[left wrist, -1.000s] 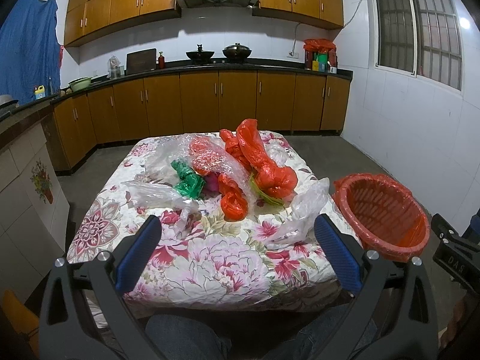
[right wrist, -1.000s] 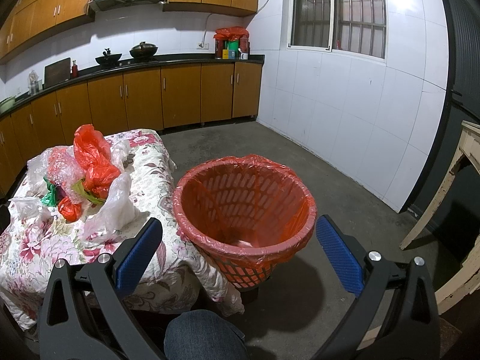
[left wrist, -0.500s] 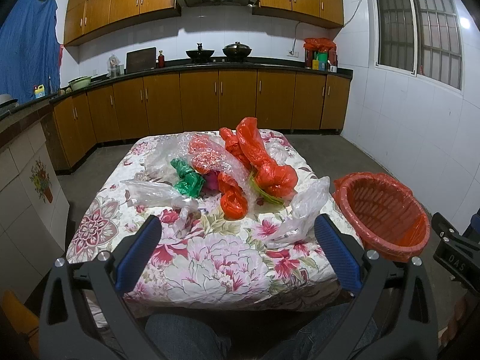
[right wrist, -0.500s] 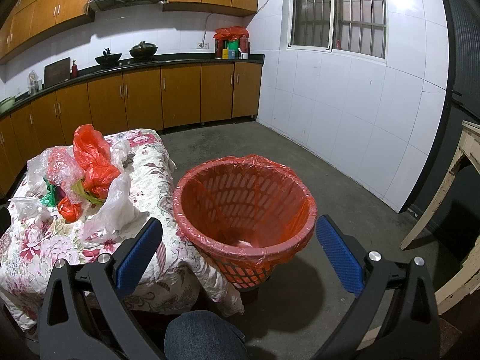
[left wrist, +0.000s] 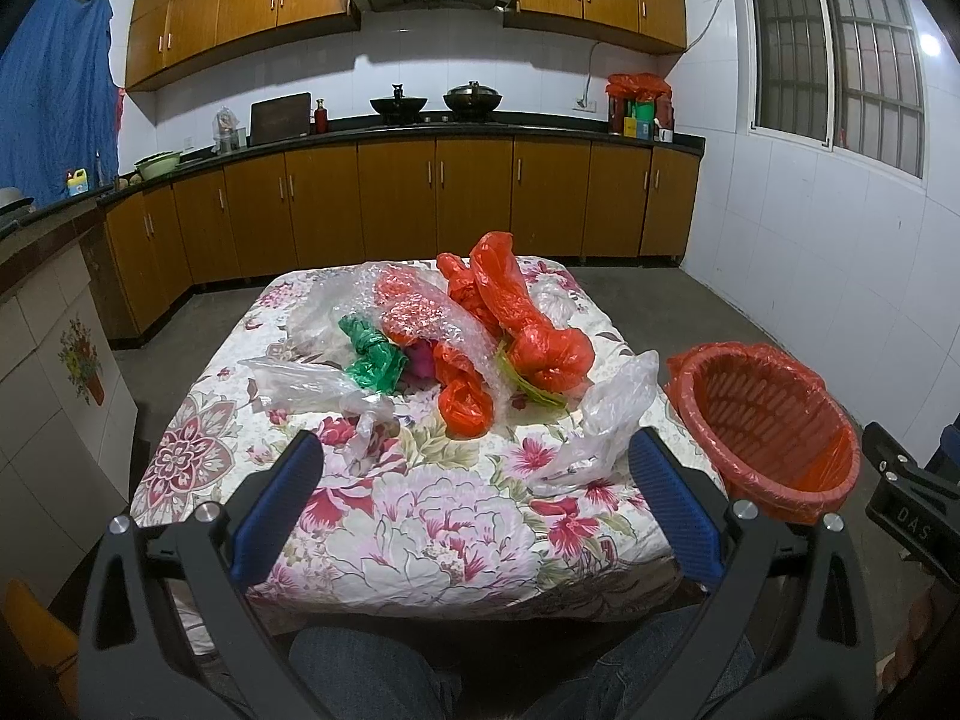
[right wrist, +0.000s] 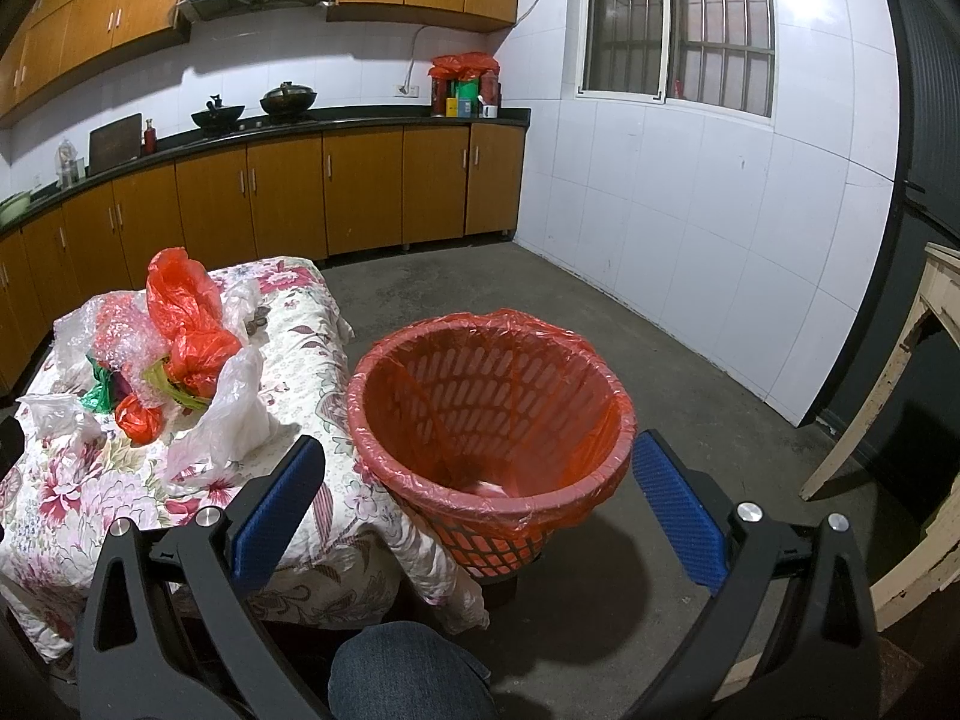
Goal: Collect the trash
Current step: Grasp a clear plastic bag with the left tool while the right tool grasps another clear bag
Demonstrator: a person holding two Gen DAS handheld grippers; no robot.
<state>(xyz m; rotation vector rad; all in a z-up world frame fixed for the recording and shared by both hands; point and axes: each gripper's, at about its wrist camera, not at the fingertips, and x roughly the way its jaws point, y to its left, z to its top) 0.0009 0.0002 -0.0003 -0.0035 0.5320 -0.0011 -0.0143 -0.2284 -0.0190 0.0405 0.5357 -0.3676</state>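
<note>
A pile of plastic trash lies on the floral tablecloth: red bags, a smaller red bag, bubble wrap, a green bag and clear bags. The pile also shows in the right wrist view. A red basket lined with a red bag stands right of the table. My left gripper is open and empty over the table's near edge. My right gripper is open and empty, just before the basket.
Brown kitchen cabinets and a dark counter with pans run along the back wall. A white tiled wall stands to the right. A worn cream wooden leg stands at far right. The person's knee is below.
The left wrist view has shifted slightly, so the table and basket sit a little lower and farther. Both grippers stay open and empty.
</note>
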